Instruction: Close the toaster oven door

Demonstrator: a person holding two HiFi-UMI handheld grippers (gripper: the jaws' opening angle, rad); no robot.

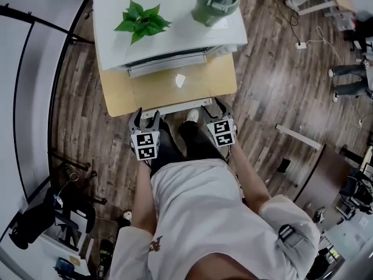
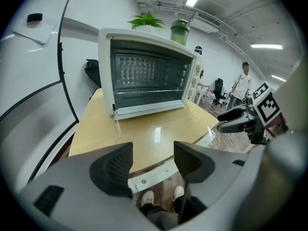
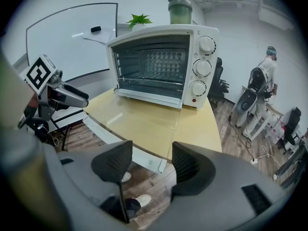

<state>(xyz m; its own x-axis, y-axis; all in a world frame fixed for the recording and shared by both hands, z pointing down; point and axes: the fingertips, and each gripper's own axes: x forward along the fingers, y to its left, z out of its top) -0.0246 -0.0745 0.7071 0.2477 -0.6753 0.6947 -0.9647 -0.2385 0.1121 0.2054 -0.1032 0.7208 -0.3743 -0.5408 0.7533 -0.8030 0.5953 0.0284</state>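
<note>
A white toaster oven (image 1: 169, 22) stands on a small wooden table (image 1: 116, 92). Its glass door (image 1: 172, 86) lies folded down flat over the table, and the white handle bar (image 1: 175, 107) sits at the near edge. The oven's open cavity (image 2: 144, 81) shows racks inside. My left gripper (image 1: 145, 116) hovers open just short of the handle's left end, with nothing between its fingers. Near the handle's right end, my right gripper (image 1: 217, 105) is open and empty too. The handle (image 2: 154, 174) lies just beyond the left gripper (image 2: 153, 153). The right gripper (image 3: 151, 153) looks over the handle (image 3: 130, 153).
A potted plant (image 1: 141, 20) and a green lidded jar (image 1: 215, 2) sit on the oven's top. Three knobs (image 3: 202, 66) line its right side. A whiteboard (image 3: 72, 37) stands to the left. People (image 3: 267, 81), chairs and a floor cable (image 1: 300, 44) are off to the right.
</note>
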